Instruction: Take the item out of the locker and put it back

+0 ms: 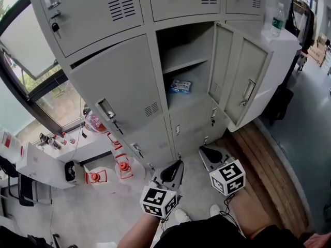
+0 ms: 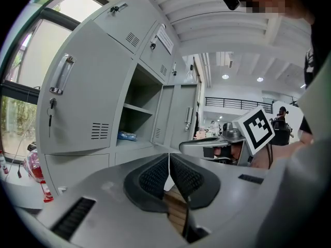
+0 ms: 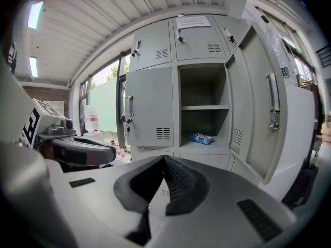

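The grey locker's middle compartment (image 1: 183, 61) stands open, its door (image 1: 234, 75) swung out to the right. A small blue packet (image 1: 180, 86) lies on the compartment's lower floor, under a bare shelf; the packet (image 2: 126, 136) shows in the left gripper view and the packet (image 3: 202, 138) in the right gripper view too. Both grippers hang low in front of the locker, well short of it. My left gripper (image 1: 177, 164) is shut with nothing between its pads (image 2: 155, 177). My right gripper (image 1: 203, 150) is shut and empty as well, beside the left one.
Bottles with red caps (image 1: 123, 167) and a white box (image 1: 36, 164) sit on the floor at the left, under a window. A wooden platform (image 1: 264, 174) runs along the right. A water bottle (image 1: 278, 18) stands on a white cabinet behind the open door.
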Demonstrator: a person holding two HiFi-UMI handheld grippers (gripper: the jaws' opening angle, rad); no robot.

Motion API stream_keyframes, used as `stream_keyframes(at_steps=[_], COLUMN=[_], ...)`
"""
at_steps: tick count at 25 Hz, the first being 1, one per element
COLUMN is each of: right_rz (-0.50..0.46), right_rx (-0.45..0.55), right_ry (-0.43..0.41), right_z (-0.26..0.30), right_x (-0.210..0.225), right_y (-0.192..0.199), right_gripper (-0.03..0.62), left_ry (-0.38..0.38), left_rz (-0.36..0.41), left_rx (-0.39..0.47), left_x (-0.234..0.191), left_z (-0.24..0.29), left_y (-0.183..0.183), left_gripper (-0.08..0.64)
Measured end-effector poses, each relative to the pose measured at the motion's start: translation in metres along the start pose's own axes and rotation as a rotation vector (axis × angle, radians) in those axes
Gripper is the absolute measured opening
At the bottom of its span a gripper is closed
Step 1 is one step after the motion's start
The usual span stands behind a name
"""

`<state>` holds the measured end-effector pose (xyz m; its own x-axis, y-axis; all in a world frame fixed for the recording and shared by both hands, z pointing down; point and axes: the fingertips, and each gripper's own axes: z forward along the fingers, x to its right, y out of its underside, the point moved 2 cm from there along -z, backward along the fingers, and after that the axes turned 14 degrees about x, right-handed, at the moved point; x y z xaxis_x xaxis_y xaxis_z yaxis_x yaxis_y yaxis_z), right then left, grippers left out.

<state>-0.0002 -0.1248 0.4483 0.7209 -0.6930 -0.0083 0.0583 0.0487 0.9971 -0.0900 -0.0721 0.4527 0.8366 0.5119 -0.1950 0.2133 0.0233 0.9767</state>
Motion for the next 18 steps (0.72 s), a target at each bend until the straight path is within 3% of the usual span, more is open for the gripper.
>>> stream_keyframes(at_steps=[18], right_rz=[0.044], right_rx=[0.022], right_ry=[-0.177], right_z=[-0.061], right_x=[0.033], right_y=[0.009], right_gripper=[0.052], left_ry=[-0.137], left_rz=[0.033], left_rx=[-0.016], left_x=[0.082], left_z=[0.026], left_y=[0.019], left_gripper=[0.021])
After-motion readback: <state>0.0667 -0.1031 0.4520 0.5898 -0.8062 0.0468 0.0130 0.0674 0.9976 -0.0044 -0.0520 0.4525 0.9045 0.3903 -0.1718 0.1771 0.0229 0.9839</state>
